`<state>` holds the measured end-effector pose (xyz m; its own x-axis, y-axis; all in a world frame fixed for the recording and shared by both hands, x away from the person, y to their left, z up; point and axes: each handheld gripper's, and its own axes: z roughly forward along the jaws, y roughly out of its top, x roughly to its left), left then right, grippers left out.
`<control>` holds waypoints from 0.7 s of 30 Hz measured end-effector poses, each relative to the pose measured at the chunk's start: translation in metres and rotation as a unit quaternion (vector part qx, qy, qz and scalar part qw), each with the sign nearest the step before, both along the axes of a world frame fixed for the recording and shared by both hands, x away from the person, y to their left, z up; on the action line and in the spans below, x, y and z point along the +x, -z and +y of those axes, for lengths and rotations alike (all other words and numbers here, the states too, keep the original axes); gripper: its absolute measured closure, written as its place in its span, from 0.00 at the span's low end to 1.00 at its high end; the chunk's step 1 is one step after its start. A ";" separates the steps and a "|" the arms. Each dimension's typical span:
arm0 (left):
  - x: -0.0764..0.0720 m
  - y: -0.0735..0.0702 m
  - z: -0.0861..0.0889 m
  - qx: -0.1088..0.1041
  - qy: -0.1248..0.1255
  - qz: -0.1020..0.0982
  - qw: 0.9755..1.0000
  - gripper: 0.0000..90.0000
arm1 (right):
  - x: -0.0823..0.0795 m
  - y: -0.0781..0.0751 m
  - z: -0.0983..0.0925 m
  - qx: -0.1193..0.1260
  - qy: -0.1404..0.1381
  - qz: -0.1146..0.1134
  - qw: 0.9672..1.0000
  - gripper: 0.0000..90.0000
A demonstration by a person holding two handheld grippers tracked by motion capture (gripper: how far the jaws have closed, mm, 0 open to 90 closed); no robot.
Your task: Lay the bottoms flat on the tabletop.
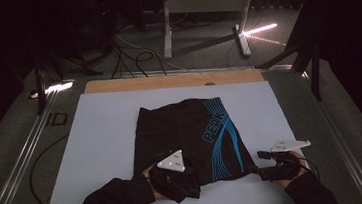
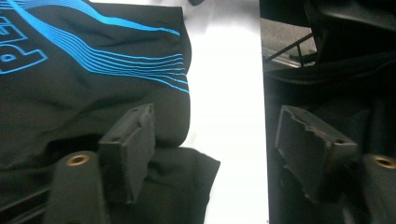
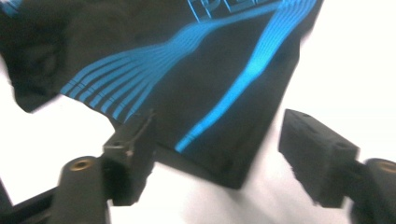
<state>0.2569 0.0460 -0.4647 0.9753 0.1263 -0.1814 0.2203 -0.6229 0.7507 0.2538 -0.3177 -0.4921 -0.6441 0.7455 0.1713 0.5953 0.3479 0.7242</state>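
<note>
While both tongs stand at the lower edge of the high view, the left tongs (image 1: 176, 175) and the right tongs (image 1: 270, 166) are partly open and grip nothing yet. Each should close only when the hem lies fully between its pads. Farther up, in the middle of the frame, the black shorts (image 1: 187, 131) lie flat on the white desk (image 1: 102, 139); pinch both near corners evenly.
</note>
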 end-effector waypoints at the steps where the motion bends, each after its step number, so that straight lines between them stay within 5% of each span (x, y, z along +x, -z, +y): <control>1: -0.001 0.003 -0.003 0.001 0.001 -0.002 1.000 0.37 | 0.000 0.002 0.001 -0.004 0.001 0.006 1.000 0.35; 9: 0.002 0.021 -0.025 0.008 0.007 -0.022 1.000 0.46 | 0.007 0.014 0.004 -0.052 0.017 0.031 0.998 0.52; 15: 0.001 0.036 -0.040 0.077 0.008 -0.062 0.995 0.53 | 0.009 0.015 0.006 -0.071 0.030 0.046 0.996 0.76; 18: 0.003 0.041 -0.043 0.090 0.003 -0.066 0.994 0.57 | 0.010 0.015 0.005 -0.063 0.025 0.053 0.996 0.95; 21: 0.004 0.043 -0.046 0.100 0.003 -0.081 0.992 0.62 | 0.011 0.013 0.005 -0.064 0.027 0.048 0.996 0.97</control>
<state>0.2610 0.0001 -0.5082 0.9904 0.1383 0.0055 0.1031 -0.7638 0.6371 0.2649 -0.3129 -0.5050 -0.5874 0.7986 0.1312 0.6798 0.3990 0.6154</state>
